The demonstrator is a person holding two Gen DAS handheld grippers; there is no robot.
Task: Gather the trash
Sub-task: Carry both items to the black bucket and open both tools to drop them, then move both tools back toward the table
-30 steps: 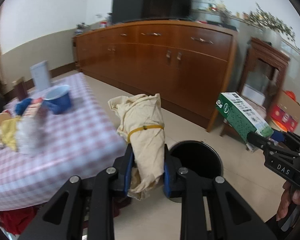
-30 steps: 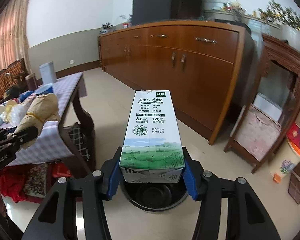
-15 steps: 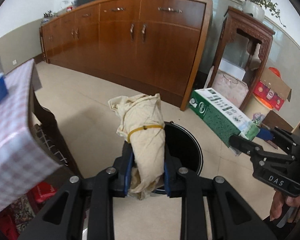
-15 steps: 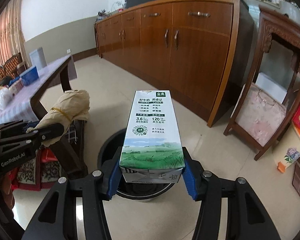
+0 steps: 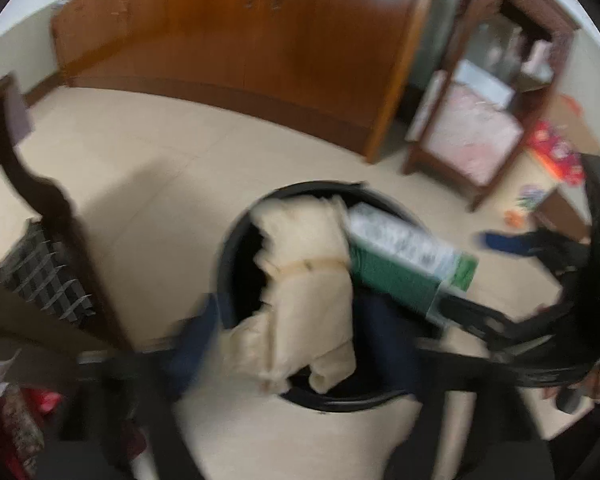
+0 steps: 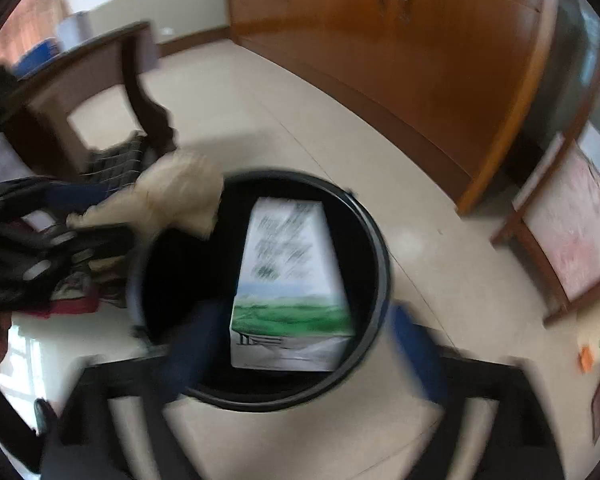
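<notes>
- The bin (image 6: pixel 374 248) is taken as the landmark: a black round bin on the tiled floor, with the cabinet (image 5: pixel 236 28) beyond it and a table leg (image 5: pixel 56 216) to its left.
- The left gripper (image 5: pixel 288 328) is seen above the bin's near rim; its jaws are opening, and the bundle (image 5: pixel 308 280) between them is no longer pressed, so it is judged to be let go.
- The right gripper (image 6: pixel 304 344) is also above the near rim, jaws opening to their widest; the carton (image 6: pixel 288 276) lies between them, free of the blue pads, over the bin's mouth.
- The bundle's far end is over the bin's mouth, but its near end hangs at the near rim; it could be caught there and tipped out onto the floor.
- The carton is long against the bin's mouth; were it to strike the rim, it could be bounced out or left propped across.
- In the left view carton and bundle are touching above the bin, so each could be knocked off course by the other.
- Heavy blur hides the exact clearances at the rim.
</notes>
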